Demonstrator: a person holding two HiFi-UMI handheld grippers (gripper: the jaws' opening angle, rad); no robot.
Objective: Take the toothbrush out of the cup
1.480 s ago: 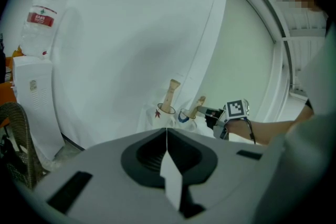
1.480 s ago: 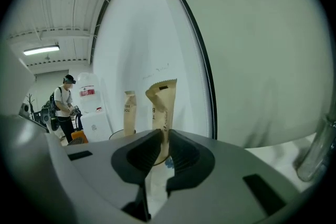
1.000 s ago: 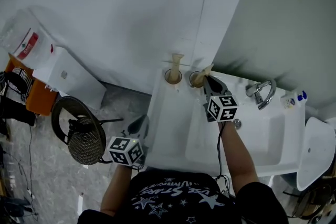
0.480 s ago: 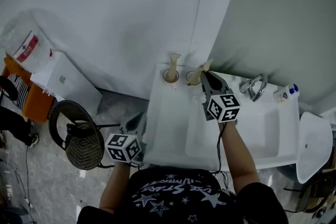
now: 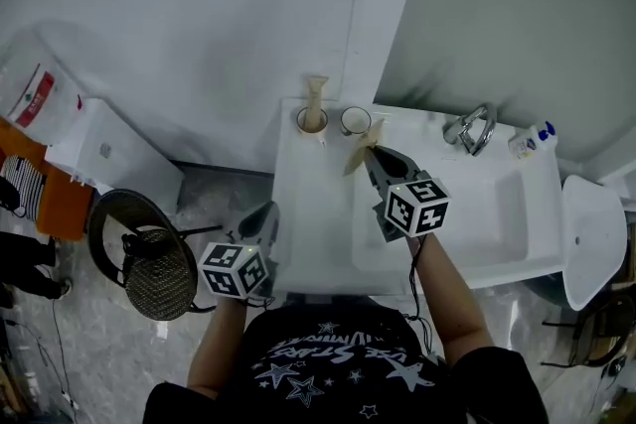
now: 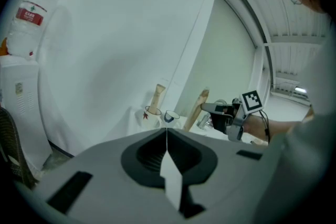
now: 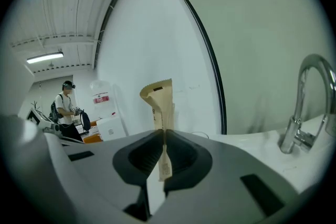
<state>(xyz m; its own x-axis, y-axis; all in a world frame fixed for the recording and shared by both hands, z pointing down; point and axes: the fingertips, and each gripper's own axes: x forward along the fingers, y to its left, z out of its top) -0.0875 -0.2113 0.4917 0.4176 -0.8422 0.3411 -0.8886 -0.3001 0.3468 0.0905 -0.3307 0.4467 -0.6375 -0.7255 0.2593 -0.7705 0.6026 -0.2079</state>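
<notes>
since the paper-wrapped toothbrush (image 7: 160, 105) looks light and crushable, grip low, gently: your right gripper (image 7: 163, 136) has its fingers pinching it at six o'clock of the cup (image 5: 355, 121); your left gripper (image 6: 167, 134) has its fingers pressed together, empty.

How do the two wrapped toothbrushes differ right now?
The left toothbrush stands in the left cup, untouched. The right toothbrush is outside the empty right cup, clamped in the right hand-held gripper. Both are tan and paper-wrapped.
</notes>
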